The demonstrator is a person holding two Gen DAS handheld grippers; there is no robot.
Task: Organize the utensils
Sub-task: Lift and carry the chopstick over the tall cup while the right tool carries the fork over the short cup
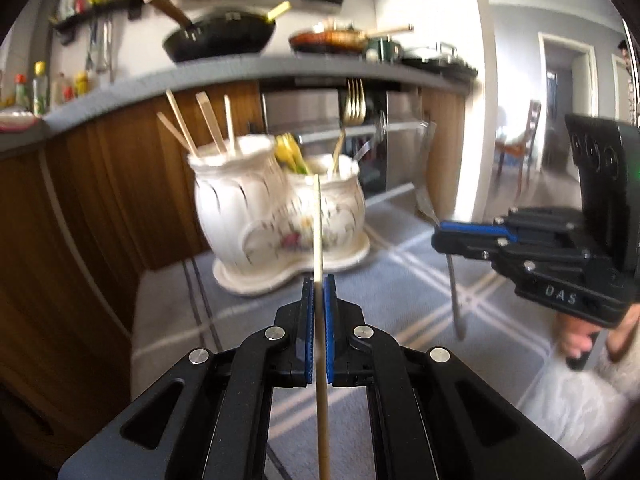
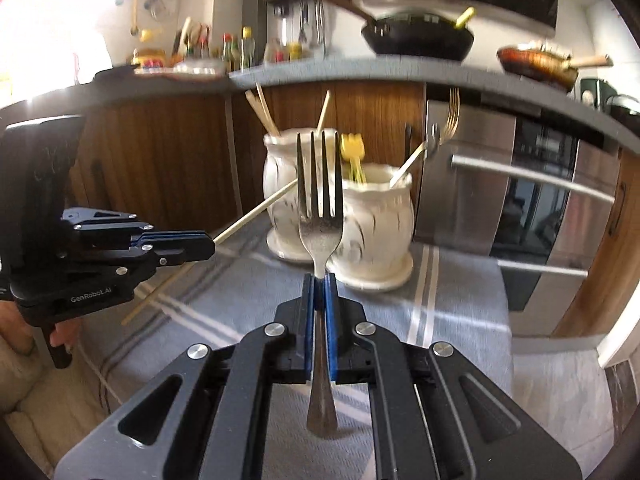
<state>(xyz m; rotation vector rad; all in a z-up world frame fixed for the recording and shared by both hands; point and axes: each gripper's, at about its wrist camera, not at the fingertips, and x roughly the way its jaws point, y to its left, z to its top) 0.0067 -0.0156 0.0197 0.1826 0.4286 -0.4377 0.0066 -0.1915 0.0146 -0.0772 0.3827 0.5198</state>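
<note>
My left gripper (image 1: 319,280) is shut on a wooden chopstick (image 1: 319,224) that points up toward two white ceramic jars (image 1: 240,208). The taller jar (image 2: 286,184) holds several chopsticks; the lower jar (image 2: 380,216) holds a gold fork (image 2: 450,120) and yellow utensils. My right gripper (image 2: 320,280) is shut on a silver fork (image 2: 320,208), tines up, just in front of the jars. The left gripper also shows in the right wrist view (image 2: 208,245) with its chopstick (image 2: 256,212); the right gripper shows in the left wrist view (image 1: 438,236), holding the fork (image 1: 456,292).
The jars stand on a grey striped cloth (image 2: 440,312) over a table. Another chopstick (image 2: 156,296) lies on the cloth at the left. Behind are wooden cabinets (image 2: 168,152), an oven (image 2: 520,200) and a counter with pans (image 2: 420,36).
</note>
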